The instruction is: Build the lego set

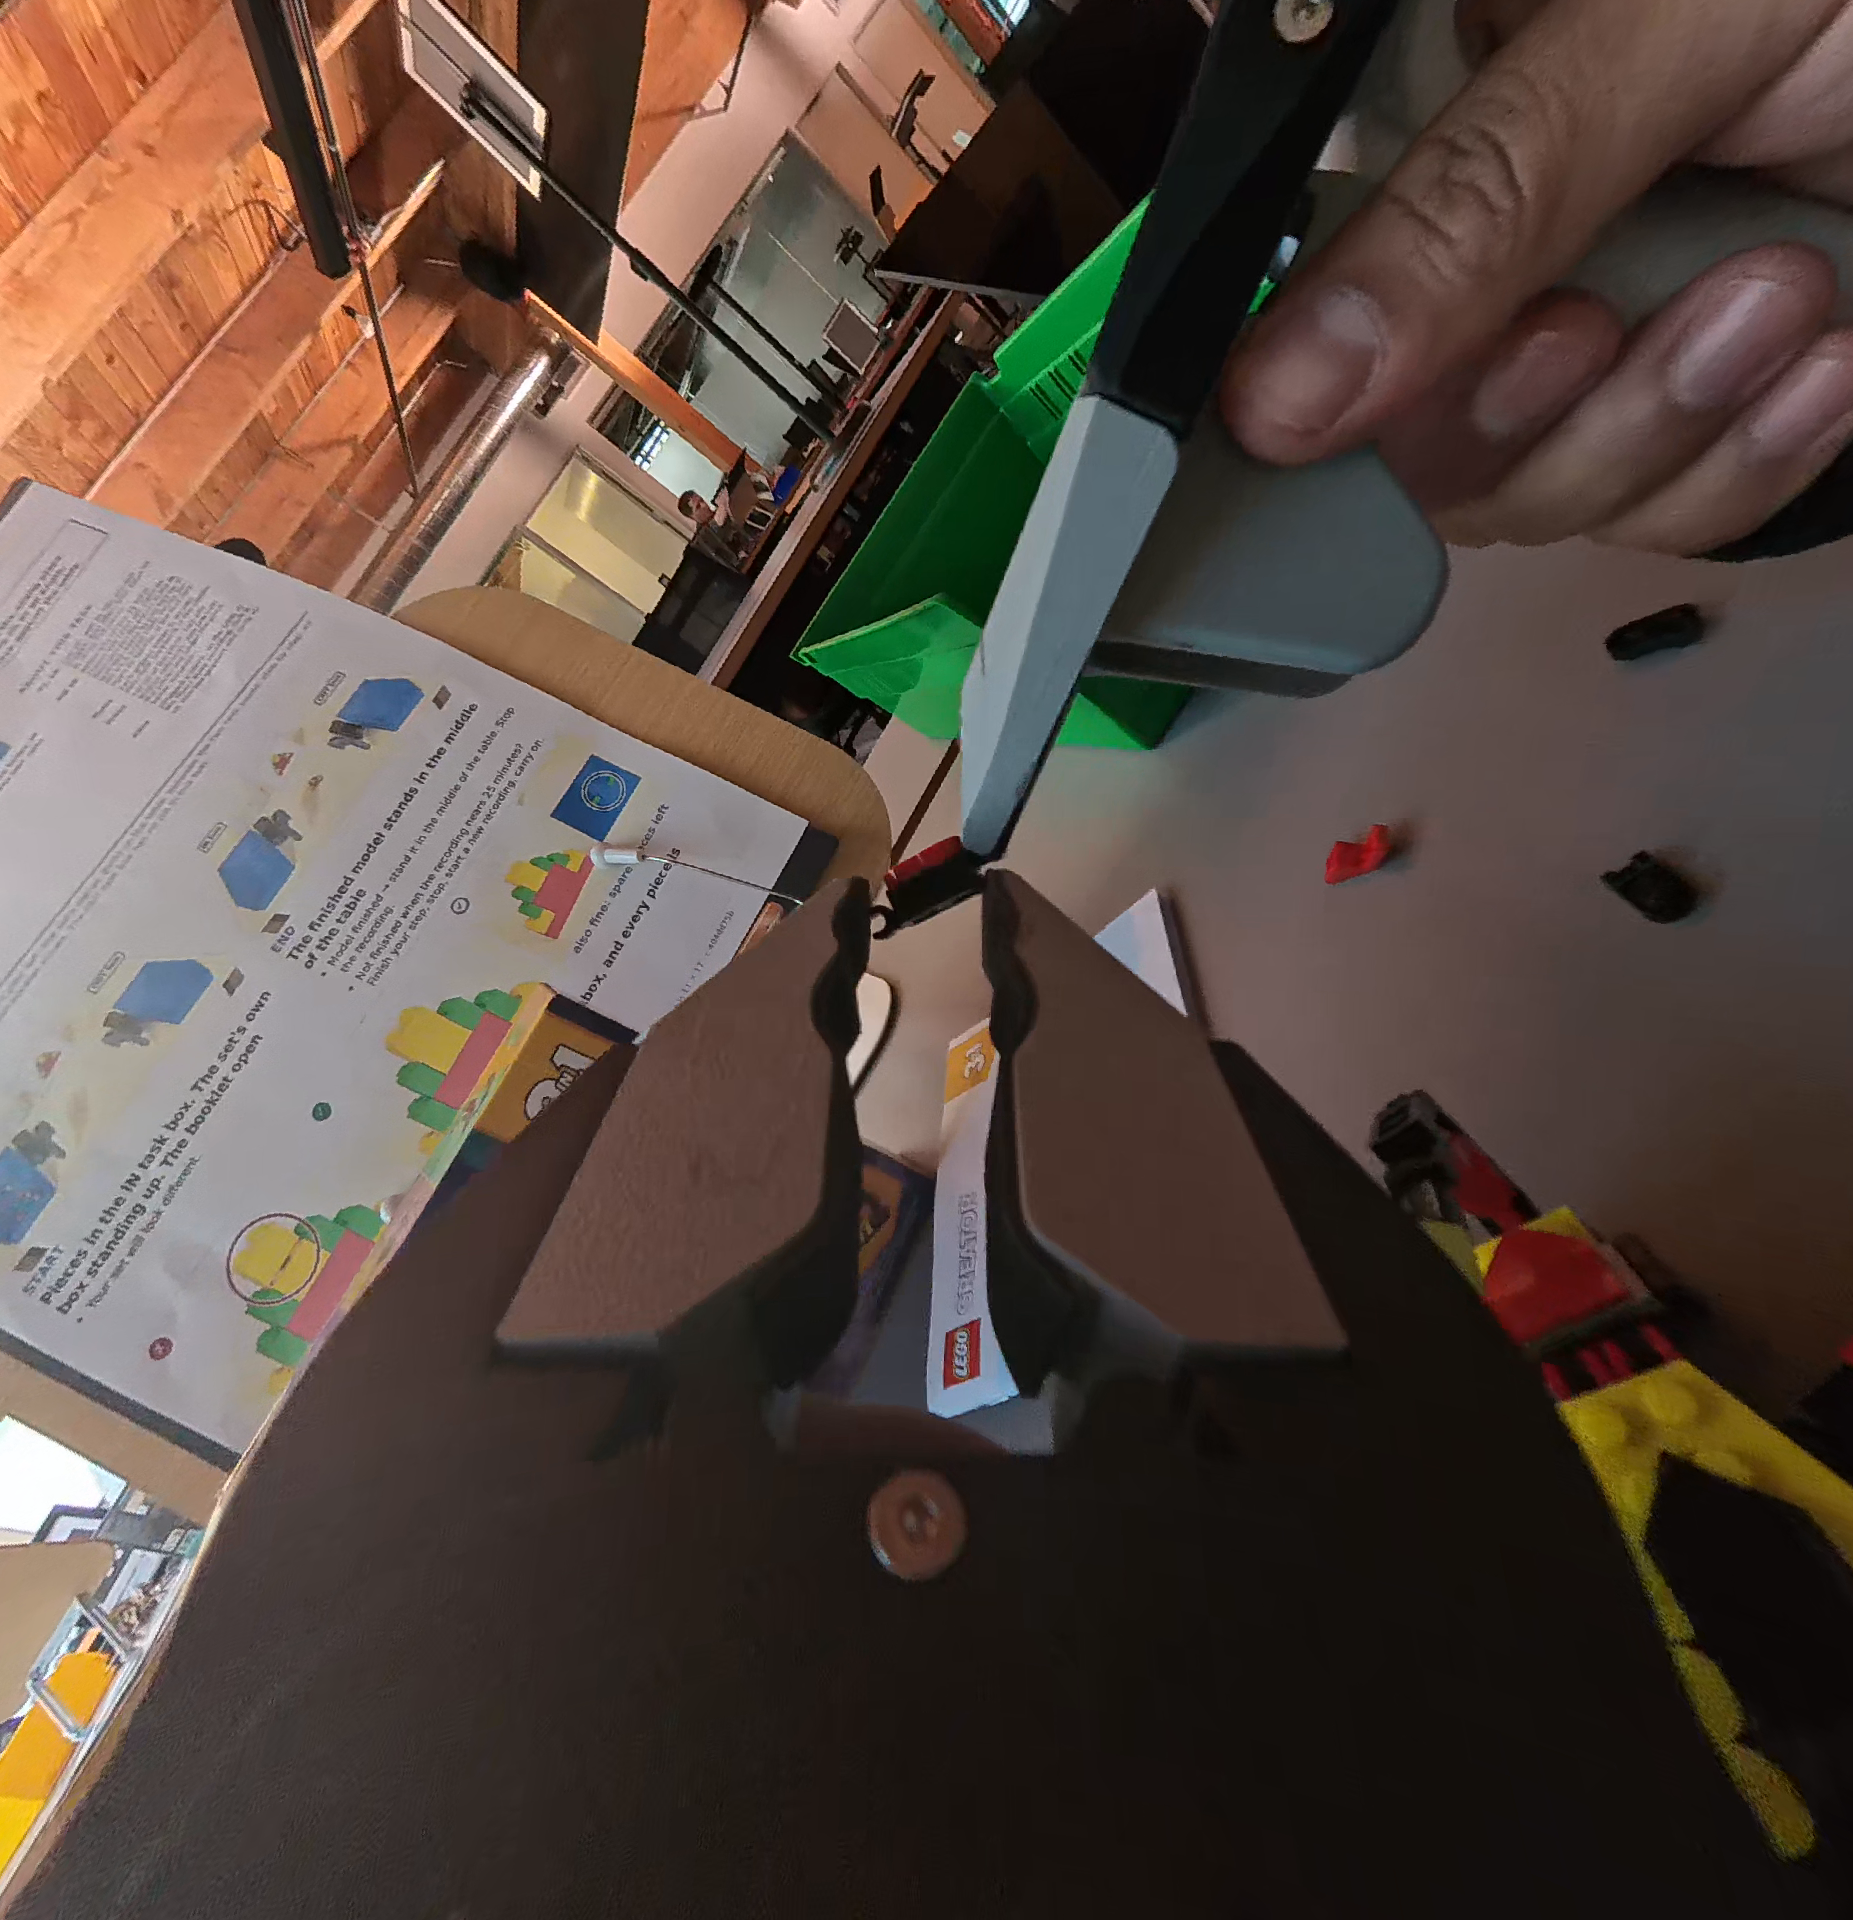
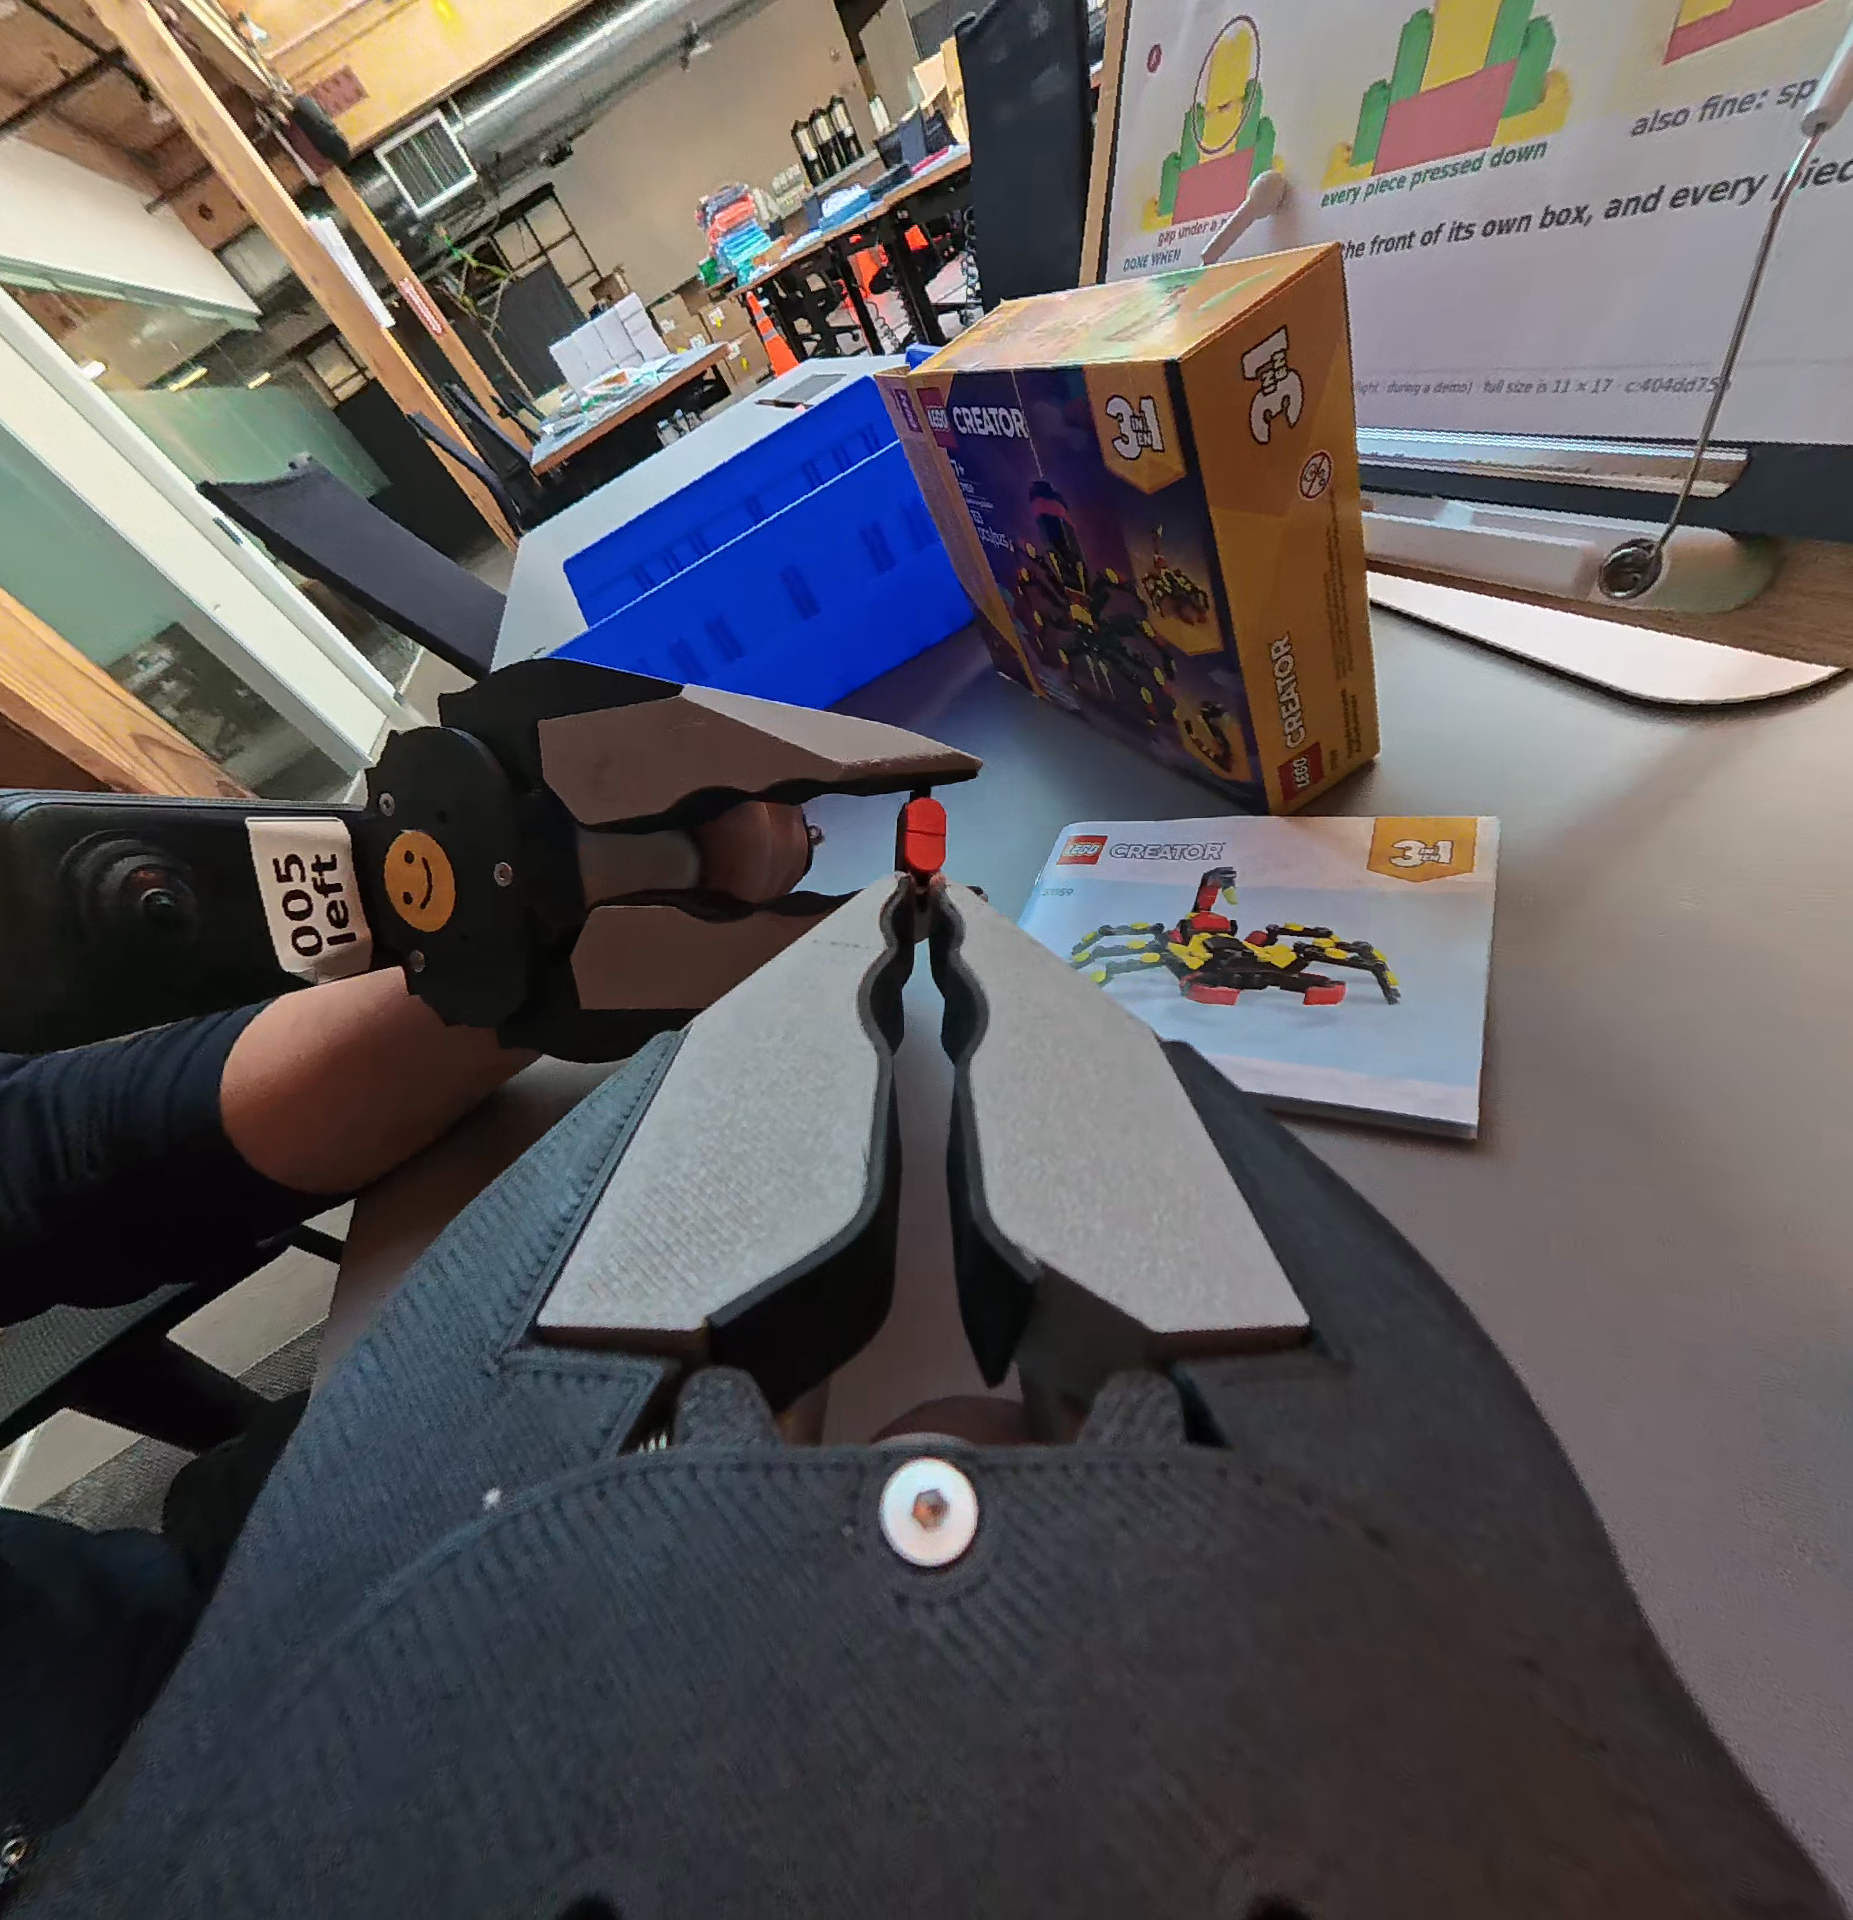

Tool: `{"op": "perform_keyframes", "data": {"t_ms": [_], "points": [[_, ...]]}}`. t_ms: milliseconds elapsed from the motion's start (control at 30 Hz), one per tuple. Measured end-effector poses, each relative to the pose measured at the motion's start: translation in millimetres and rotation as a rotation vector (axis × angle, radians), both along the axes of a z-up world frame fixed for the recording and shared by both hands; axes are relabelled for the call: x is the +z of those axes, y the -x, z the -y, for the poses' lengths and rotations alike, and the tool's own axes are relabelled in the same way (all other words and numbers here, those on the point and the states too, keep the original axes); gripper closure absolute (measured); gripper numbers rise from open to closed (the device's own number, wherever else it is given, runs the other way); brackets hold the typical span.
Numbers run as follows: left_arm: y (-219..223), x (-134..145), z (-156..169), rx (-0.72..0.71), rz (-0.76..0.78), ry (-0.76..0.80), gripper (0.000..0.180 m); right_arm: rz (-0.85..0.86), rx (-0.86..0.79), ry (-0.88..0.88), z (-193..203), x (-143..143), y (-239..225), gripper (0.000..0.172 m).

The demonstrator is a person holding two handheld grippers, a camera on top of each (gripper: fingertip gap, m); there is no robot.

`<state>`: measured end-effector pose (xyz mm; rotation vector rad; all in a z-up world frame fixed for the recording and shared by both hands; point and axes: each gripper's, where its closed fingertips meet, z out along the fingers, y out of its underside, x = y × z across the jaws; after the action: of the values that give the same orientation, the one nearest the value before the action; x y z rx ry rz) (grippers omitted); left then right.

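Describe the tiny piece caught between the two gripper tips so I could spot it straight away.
Start at the yellow and purple cardboard toy box standing on the grey table, then drop to the illustrated booklet lying flat before it. Just left, where both grippers' tips meet, sits a small red-and-black brick piece, the only piece held above the table.

Print on box (image 2: 1161, 520), booklet (image 2: 1275, 966), poster (image 1: 278, 831), sticker (image 2: 309, 899)

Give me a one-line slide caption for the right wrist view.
Both grippers pinch a small red-and-black brick piece above the instruction booklet.
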<state>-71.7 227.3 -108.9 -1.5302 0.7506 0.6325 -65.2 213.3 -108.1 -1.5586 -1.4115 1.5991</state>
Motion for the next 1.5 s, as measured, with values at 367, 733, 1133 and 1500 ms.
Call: {"op": "perform_keyframes", "data": {"t_ms": [367,733,1133,1500], "points": [[-0.4,-0.5,2.8,-0.047,0.042,0.016,0.160,0.000,0.001,-0.014,2.5,0.9,0.3,0.172],[0.2,2.3,3.0,-0.035,0.047,-0.017,0.159,-0.020,0.030,0.071,4.2,1.7,1.1,0.172],[-0.2,2.8,0.7,-0.013,0.037,-0.034,0.159,-0.025,0.041,0.117,2.0,1.3,0.7,0.172],[0.5,-0.5,-1.5,0.019,0.056,-0.012,0.159,-0.007,0.029,0.046,1.1,-2.2,1.5,0.172]]}}
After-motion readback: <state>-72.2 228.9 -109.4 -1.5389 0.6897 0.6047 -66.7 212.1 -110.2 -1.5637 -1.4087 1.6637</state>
